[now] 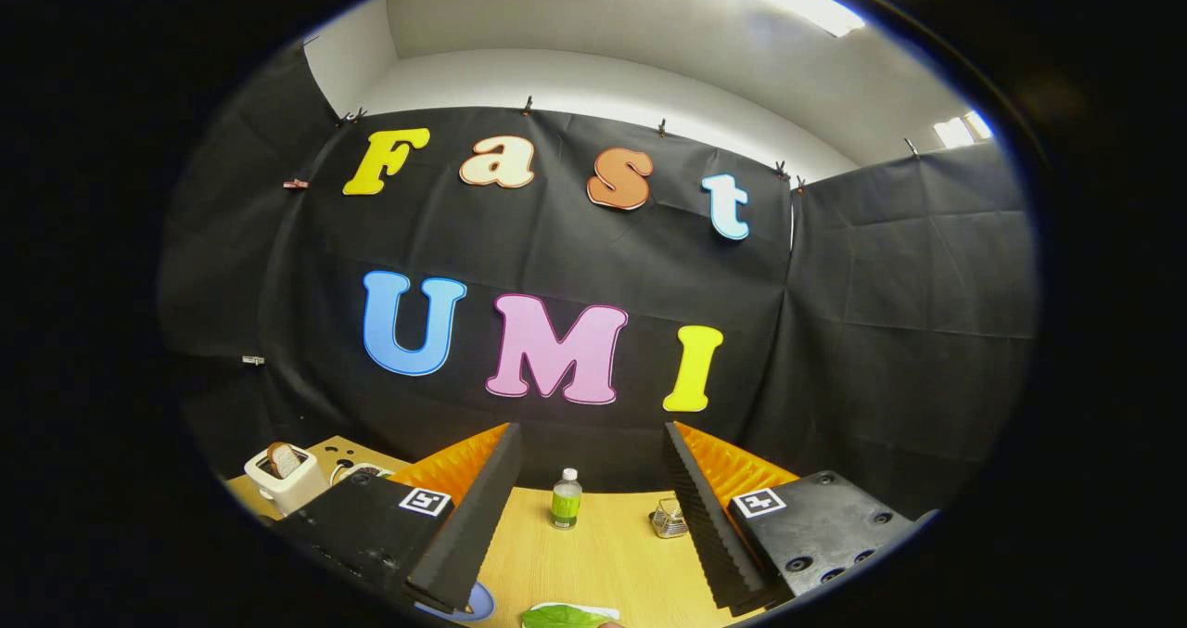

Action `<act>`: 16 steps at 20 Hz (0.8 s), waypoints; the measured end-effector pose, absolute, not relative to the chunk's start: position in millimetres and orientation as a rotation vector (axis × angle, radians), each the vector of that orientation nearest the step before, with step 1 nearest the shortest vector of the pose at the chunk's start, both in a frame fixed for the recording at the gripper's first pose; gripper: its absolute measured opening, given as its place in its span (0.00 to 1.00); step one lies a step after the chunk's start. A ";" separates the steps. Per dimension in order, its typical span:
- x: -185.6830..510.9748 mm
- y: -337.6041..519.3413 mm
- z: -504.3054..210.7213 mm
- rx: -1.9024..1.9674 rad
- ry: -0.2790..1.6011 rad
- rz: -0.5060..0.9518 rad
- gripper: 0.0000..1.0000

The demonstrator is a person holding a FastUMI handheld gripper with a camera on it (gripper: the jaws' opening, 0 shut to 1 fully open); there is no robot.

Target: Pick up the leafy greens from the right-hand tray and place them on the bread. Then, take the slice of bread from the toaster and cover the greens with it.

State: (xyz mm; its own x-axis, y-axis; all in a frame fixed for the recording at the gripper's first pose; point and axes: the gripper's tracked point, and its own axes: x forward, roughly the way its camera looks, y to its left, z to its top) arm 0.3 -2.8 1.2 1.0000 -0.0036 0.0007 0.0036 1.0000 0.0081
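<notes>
My gripper (593, 517) is open, held above the wooden table (603, 554) with nothing between its fingers. A white toaster (286, 480) stands at the far left of the table, beyond the left finger, with a slice of bread (282, 459) sticking up out of it. Leafy greens (566, 617) lie on a white tray (607, 612) just below the gap between the fingers, mostly cut off. A blue plate's (480, 602) rim peeks out beside the left finger's tip.
A small bottle with a green label (566, 499) stands at the back of the table between the fingers. A small wire holder (668, 519) sits near the right finger. A round white object (357, 470) lies beside the toaster.
</notes>
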 end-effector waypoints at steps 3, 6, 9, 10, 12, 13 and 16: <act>2.2 1.0 -12.2 -0.016 0.033 0.023 0.95; -2.5 19.1 -60.4 -0.065 0.169 0.151 0.95; -19.8 39.5 -138.0 -0.112 0.393 0.325 0.96; -26.0 44.1 -164.2 -0.126 0.465 0.374 0.96; -39.8 47.1 -214.7 -0.151 0.580 0.445 0.96; -46.0 48.0 -237.1 -0.168 0.632 0.477 0.96; -63.4 41.1 -309.2 -0.264 0.813 0.598 0.96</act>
State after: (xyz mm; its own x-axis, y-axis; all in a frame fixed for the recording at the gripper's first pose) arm -63.4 41.1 -309.2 0.5354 0.3971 -0.7454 -0.5929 0.8052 0.0031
